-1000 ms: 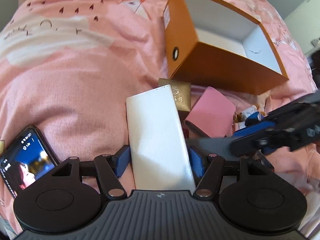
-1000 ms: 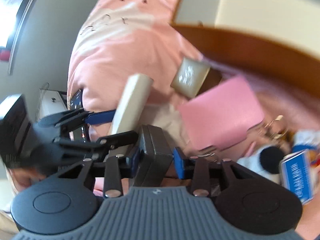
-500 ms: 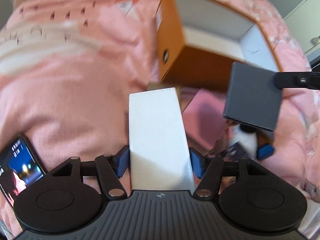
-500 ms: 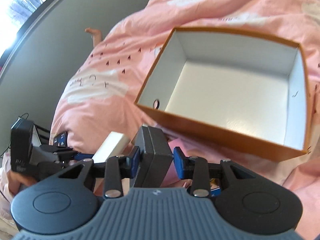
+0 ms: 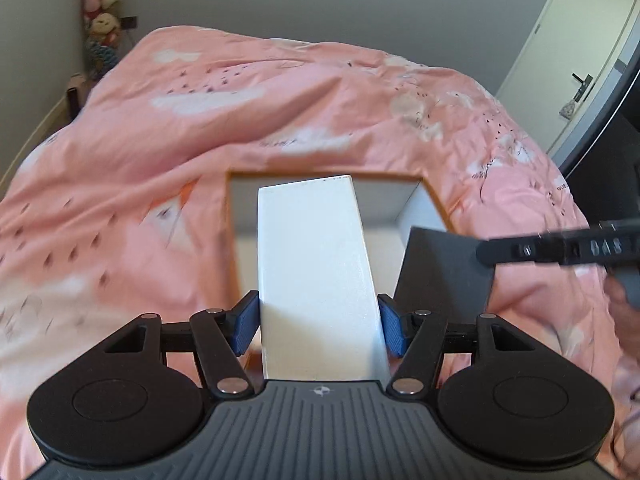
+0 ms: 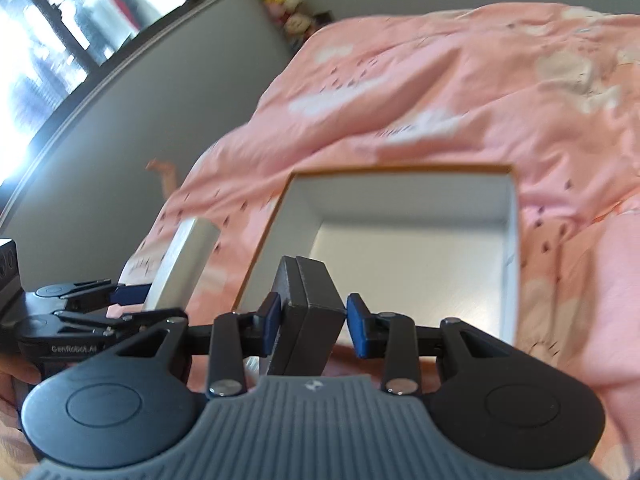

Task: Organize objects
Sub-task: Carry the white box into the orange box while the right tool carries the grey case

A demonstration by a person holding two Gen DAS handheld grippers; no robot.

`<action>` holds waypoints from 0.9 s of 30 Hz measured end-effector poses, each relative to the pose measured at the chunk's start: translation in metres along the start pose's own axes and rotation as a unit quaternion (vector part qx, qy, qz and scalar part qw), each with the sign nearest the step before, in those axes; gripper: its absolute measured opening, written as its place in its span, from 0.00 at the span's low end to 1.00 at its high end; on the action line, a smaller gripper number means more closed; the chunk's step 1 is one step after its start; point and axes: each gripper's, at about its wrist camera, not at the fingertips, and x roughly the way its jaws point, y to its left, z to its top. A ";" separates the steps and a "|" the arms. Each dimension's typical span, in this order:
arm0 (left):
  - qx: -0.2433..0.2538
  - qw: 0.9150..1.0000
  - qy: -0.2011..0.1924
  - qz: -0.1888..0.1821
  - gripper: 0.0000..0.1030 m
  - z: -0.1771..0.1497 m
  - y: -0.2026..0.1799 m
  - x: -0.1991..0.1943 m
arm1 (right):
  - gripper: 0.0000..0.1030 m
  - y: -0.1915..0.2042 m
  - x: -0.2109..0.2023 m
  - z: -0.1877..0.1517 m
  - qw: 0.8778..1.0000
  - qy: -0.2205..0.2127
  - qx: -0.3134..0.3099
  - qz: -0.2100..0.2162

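Above the orange box [image 6: 400, 168] (open-topped) — left gripper [image 5: 318, 330] clamps a white box [image 5: 316, 272], right gripper [image 6: 308, 324] a dark case [image 6: 310, 312].

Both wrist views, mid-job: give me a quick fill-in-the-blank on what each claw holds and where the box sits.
The left claw is shut on a ____ box.
The right claw is shut on a dark ____ case.
The open orange box rests on a ____ bedspread.
Inside, the orange box holds ____.

Missing words: white; grey; pink; nothing
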 end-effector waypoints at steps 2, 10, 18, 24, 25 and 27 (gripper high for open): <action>0.009 1.000 0.000 0.014 0.69 0.017 -0.008 0.025 | 0.37 -0.012 0.000 0.008 1.000 -0.011 0.012 -0.014; 0.033 0.996 0.064 0.057 0.69 0.025 -0.019 0.129 | 0.37 -0.060 0.037 0.025 0.997 -0.004 0.057 -0.043; 0.070 0.980 0.141 0.120 0.69 0.009 -0.017 0.186 | 0.37 -0.085 0.089 0.025 0.996 0.039 0.072 -0.037; 0.100 0.963 0.184 0.167 0.69 -0.003 -0.025 0.210 | 0.37 -0.089 0.118 0.027 0.995 0.071 0.060 -0.037; 0.098 0.961 0.190 0.174 0.70 -0.006 -0.024 0.213 | 0.37 -0.090 0.121 0.028 0.995 0.072 0.059 -0.036; 0.094 0.957 0.207 0.179 0.70 -0.007 -0.020 0.221 | 0.37 -0.089 0.126 0.028 0.995 0.079 0.051 -0.033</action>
